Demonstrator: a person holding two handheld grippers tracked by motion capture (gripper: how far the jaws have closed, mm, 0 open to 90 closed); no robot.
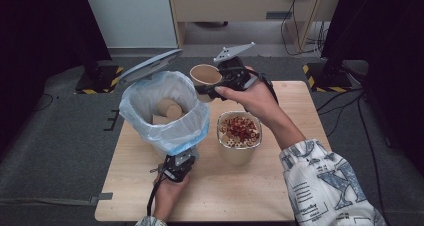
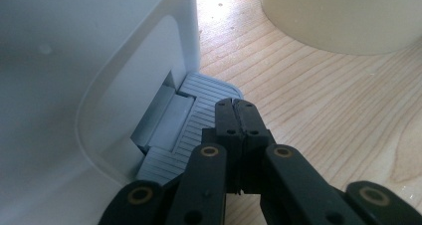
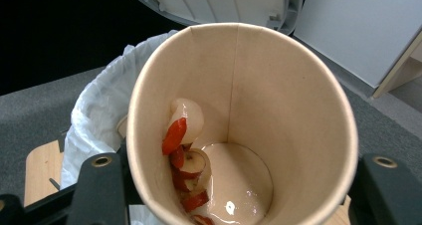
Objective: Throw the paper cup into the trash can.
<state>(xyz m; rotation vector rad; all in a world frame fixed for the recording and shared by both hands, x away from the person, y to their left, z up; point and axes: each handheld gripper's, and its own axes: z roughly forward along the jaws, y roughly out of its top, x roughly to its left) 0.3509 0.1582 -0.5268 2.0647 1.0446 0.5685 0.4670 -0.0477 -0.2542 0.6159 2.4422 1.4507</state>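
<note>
A lab or recording room rather than a home: a small wooden tabletop [image 1: 235, 196] stands alone on grey carpet [image 1: 55, 156], flanked by black curtains [image 1: 45, 31] and stands with yellow-black hazard tape [image 1: 314, 75], with loose cables [image 1: 295, 26] trailing across the floor behind.

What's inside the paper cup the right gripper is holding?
Inside the paper cup, red-and-white food pieces cling to the wall above a pale, wet-looking residue on the bottom. The near rim hides the lowest part, so more may lie there.
</note>
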